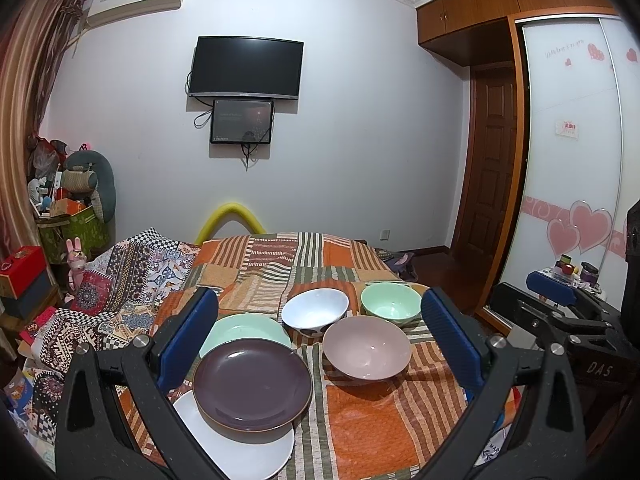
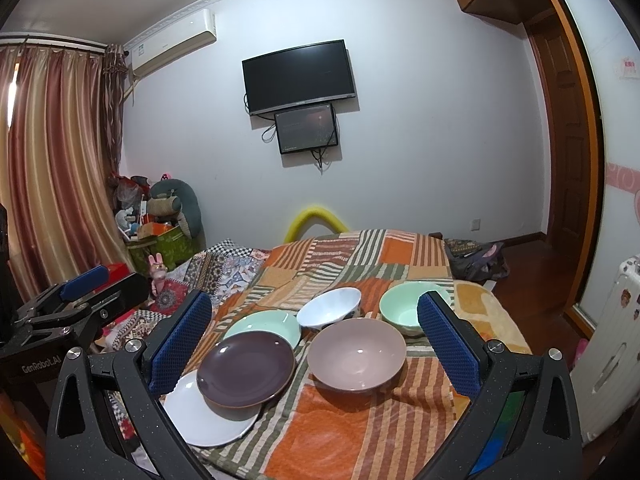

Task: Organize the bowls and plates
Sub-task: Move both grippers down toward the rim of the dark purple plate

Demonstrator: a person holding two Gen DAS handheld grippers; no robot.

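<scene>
both grippers spread wide, holding nothing. left gripper [image 1: 320, 330] has the purple plate [image 1: 252, 385] right by its left finger, stacked over a white plate [image 1: 240, 452] and green plate [image 1: 236, 330]. right gripper [image 2: 314, 342] frames the pink bowl [image 2: 357, 354]; white bowl [image 2: 330, 307] and green bowl [image 2: 404, 312] sit past it.

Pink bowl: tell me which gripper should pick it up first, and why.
Probably right. The pink bowl lies centred between the open right gripper fingers, with nothing on it. The left gripper, also open, is more in line with the purple plate overlapping the white plate and green plate.
</scene>
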